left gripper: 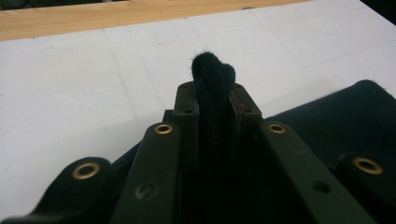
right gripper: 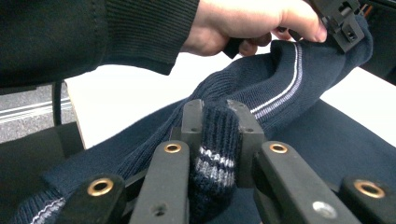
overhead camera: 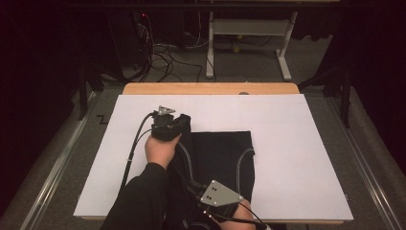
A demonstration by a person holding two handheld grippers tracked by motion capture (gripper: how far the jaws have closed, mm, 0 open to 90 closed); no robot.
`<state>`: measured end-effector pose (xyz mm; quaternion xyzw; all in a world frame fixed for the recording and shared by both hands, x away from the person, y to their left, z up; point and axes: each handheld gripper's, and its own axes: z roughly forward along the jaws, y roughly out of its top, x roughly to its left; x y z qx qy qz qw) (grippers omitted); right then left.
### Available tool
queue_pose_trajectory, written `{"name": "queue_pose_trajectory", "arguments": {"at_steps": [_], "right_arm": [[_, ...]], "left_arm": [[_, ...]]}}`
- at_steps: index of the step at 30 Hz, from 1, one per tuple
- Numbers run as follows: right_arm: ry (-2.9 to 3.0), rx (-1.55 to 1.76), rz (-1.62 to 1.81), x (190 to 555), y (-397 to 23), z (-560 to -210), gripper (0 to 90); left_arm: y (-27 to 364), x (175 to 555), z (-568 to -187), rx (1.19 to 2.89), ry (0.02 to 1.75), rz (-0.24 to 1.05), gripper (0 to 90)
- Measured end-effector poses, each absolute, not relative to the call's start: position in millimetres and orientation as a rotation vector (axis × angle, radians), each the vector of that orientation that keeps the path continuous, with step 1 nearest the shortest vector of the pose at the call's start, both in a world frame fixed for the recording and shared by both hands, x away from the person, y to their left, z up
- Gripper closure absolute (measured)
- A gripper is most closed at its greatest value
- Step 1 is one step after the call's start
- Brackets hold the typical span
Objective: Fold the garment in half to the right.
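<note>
Both the left gripper (overhead camera: 167, 125) and right gripper (overhead camera: 201, 191) clench the navy sweater's (overhead camera: 220, 153) edge mid-fold, so the next move likely carries it across together.

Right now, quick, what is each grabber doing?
Left gripper: closed, pinching a fold of the dark sweater.
Right gripper: closed on the sweater's ribbed striped edge.

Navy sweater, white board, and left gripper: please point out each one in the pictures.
navy sweater (right gripper: 280, 84), right gripper view, on the knit beside the pale stripe.
white board (overhead camera: 297, 143), high view, on its bare right part.
left gripper (left gripper: 214, 95), left gripper view, between its fingertips, which clamp dark knit.
</note>
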<state>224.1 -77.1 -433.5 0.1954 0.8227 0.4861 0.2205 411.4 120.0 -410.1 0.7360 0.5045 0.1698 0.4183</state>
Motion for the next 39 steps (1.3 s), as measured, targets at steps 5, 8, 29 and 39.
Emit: {"name": "queue_pose_trajectory", "arguments": {"at_steps": [5, 8, 29, 39], "right_arm": [[2.256, 0.564, 1.343, 221.3, -93.4, -434.3, 79.8], [2.248, 0.573, 1.332, 217.9, -103.0, -436.0, 79.8], [2.228, 0.662, 1.285, 207.8, -150.8, -443.7, 79.5], [2.240, 0.702, 1.247, 206.2, -166.8, -450.2, 79.3]], "left_arm": [[101.3, 412.3, -408.7, 1.872, 1.241, 0.423, 73.0], [90.1, 411.8, -408.3, 1.884, 1.230, 0.420, 73.0], [39.6, 412.9, -410.2, 1.938, 1.189, 0.387, 72.7], [26.6, 414.9, -416.6, 1.958, 1.176, 0.352, 72.6]]}}
